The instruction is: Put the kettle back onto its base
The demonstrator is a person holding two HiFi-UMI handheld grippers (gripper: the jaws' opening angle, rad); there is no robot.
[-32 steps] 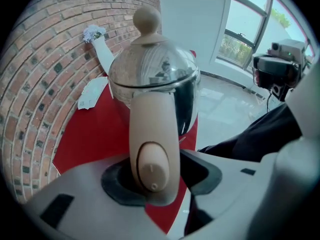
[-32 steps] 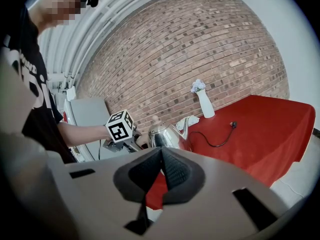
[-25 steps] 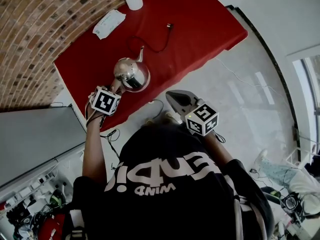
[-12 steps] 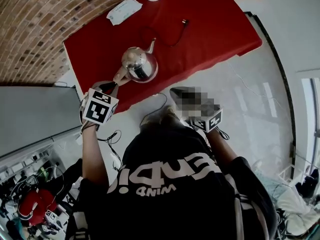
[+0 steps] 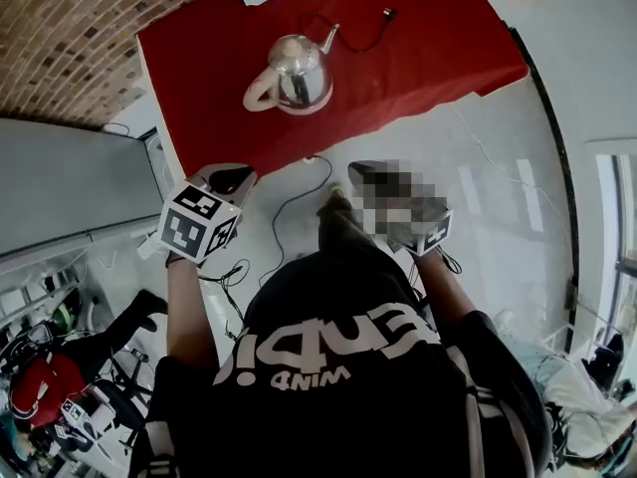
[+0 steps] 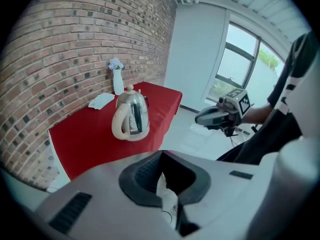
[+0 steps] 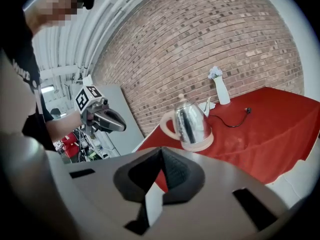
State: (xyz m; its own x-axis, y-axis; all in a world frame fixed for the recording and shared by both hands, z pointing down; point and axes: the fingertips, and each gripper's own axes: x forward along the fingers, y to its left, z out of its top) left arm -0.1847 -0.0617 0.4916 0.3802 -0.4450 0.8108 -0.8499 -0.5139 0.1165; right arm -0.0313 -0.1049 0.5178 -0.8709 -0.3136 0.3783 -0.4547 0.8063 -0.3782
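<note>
Steel kettle (image 5: 294,73) on red tablecloth (image 5: 438,48); left tool (image 5: 237,176) just pressed together, empty; right tool (image 6: 199,117) together too

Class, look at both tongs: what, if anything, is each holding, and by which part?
Nothing is held. The left tongs have just closed on nothing; the right tongs are shut and empty. The kettle stands apart on the red table.
</note>
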